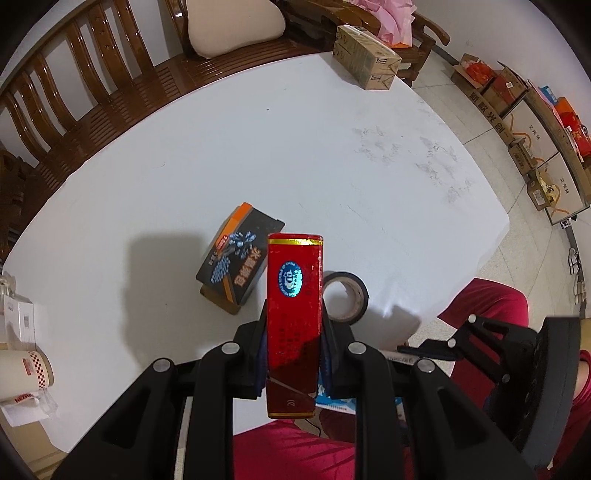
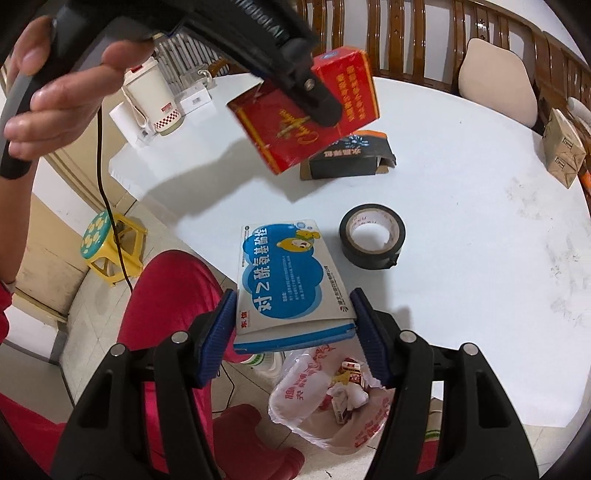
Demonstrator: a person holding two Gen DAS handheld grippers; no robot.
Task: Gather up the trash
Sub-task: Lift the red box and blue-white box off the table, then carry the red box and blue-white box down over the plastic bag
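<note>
My left gripper point(image 1: 293, 332) is shut on a red cigarette box point(image 1: 294, 314) and holds it above the white table point(image 1: 332, 166); the box also shows in the right wrist view point(image 2: 291, 125). My right gripper point(image 2: 293, 325) is shut on a blue-and-white medicine box point(image 2: 288, 280) at the table's near edge. Below it on the floor, a plastic trash bag point(image 2: 332, 410) lies open with scraps inside. A black-and-orange carton point(image 1: 236, 262) and a roll of black tape point(image 1: 345, 295) lie on the table.
A cream kettle point(image 2: 155, 99) and white boxes stand at the table's left end. A cardboard box point(image 1: 365, 55) sits at the far edge. Wooden benches with a cushion point(image 1: 232, 26) lie behind. A yellow stool point(image 2: 110, 243) stands on the floor.
</note>
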